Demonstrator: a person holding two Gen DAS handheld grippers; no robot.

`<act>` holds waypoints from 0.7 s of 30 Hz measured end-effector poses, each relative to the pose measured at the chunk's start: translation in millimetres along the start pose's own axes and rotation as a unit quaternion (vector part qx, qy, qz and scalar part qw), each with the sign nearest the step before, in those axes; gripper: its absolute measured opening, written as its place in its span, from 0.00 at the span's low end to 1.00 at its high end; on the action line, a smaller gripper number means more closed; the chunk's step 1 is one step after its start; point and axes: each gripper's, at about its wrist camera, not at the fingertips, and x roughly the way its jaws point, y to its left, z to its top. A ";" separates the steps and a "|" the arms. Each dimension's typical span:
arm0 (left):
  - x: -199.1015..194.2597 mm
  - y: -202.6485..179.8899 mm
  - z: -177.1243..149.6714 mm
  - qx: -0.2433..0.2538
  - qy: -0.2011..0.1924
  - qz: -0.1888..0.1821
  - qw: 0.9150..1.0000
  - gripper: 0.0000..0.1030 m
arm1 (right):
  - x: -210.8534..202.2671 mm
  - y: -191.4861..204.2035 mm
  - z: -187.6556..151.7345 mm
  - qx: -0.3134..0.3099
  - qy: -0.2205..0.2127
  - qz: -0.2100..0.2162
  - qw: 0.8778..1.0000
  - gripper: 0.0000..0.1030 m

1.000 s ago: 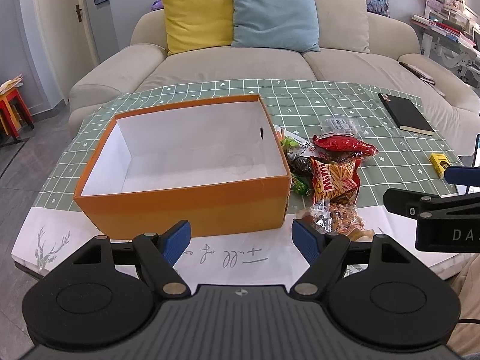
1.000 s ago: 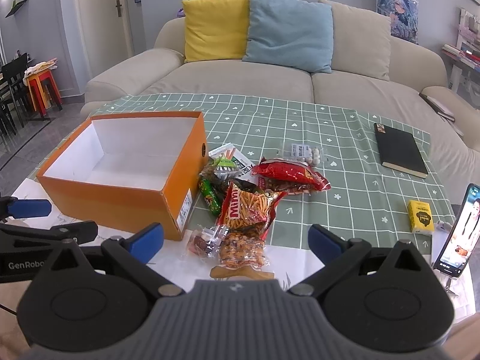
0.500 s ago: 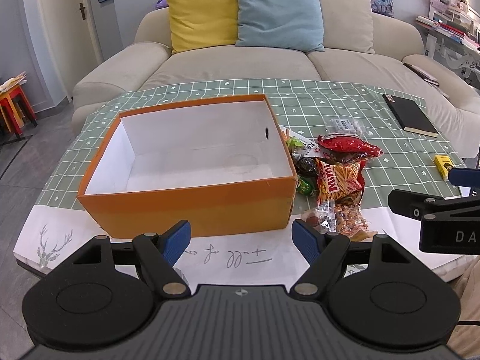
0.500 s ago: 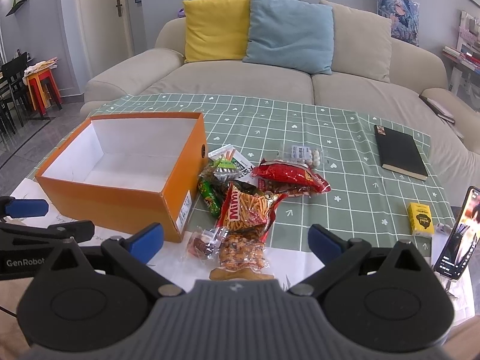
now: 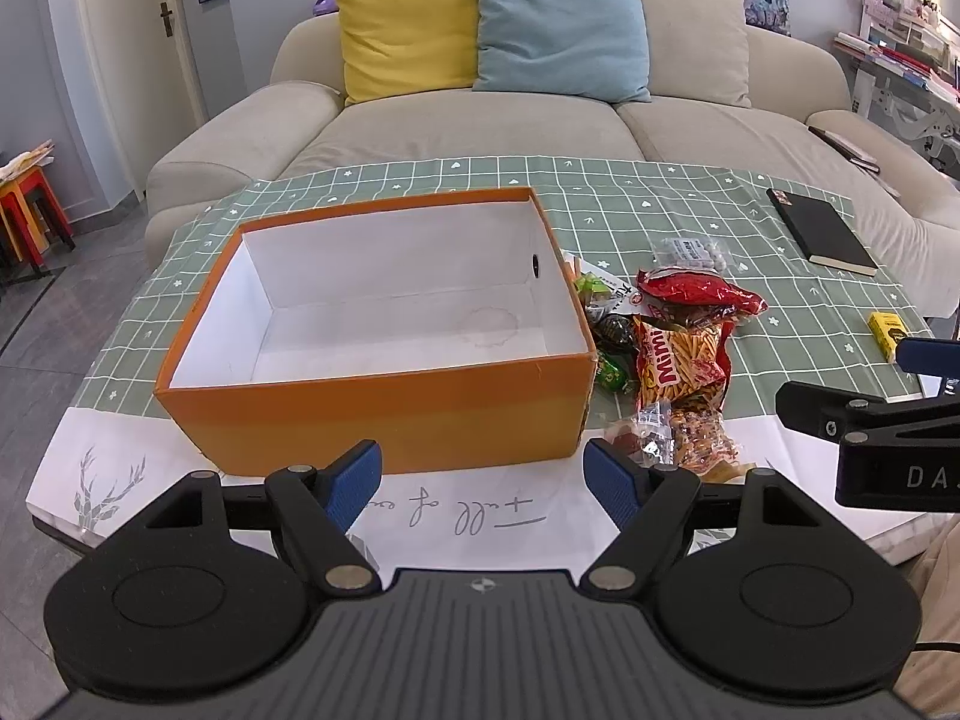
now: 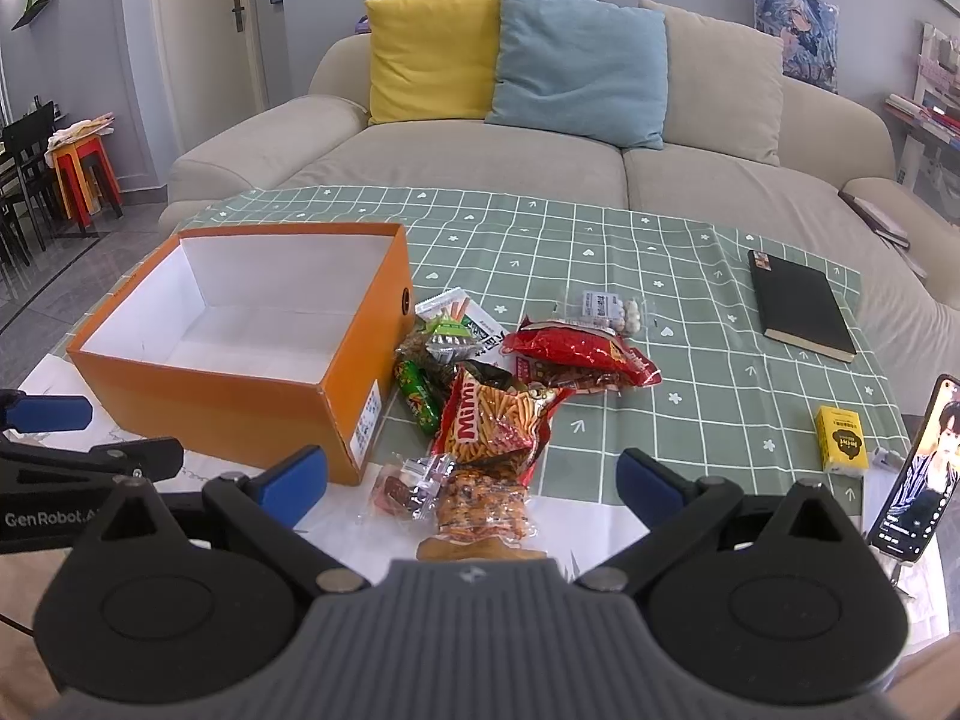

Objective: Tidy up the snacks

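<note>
One orange box [image 5: 384, 414] sitting open, holding nothing | snack pile [image 6: 504, 396] lying just right of it on the surface | left gripper [image 5: 483, 480] and right gripper [image 6: 471, 483] hovering near, jaws spread, gripping nothing

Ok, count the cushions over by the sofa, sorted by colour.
Yellow cushion: 1
Blue cushion: 1
Beige cushion: 1
Picture-print cushion: 1
Total: 4
</note>
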 end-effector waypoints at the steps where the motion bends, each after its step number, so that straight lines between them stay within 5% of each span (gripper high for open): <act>1: 0.0 0.3 0.0 0.000 0.000 0.000 1.000 0.87 | 0.3 -0.2 -0.1 0.000 0.000 0.000 1.000 0.96; 21: 0.3 -0.3 0.2 -0.001 0.001 0.001 1.000 0.87 | 8.4 -2.0 -1.5 -0.001 0.007 -0.005 1.000 0.96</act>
